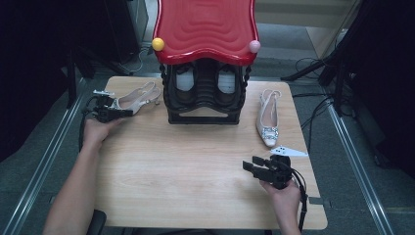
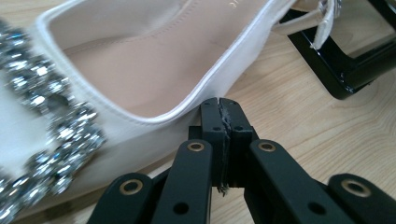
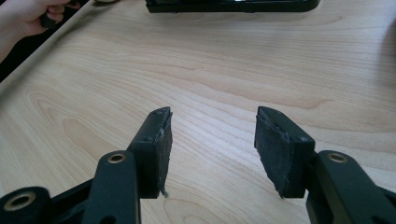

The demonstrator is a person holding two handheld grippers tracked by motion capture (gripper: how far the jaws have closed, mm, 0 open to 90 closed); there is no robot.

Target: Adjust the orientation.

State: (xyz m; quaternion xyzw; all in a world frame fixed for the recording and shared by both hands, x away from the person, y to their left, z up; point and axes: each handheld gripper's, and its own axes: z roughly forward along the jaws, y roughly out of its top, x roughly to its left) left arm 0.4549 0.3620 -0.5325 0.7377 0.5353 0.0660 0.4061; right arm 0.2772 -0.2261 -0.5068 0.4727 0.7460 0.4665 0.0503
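Your left tool clamped fully together with nothing between its jaws, tips just beside the rim of the cream slingback shoe at the tabletop's far left, your right tool spread wide, empty, over bare wood.

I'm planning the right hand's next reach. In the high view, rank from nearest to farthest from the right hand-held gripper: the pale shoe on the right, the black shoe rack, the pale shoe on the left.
1. Pale buckled slingback shoe, right side, just beyond the right hand-held gripper.
2. Black shoe rack, centre back.
3. Pale slingback shoe, far left.
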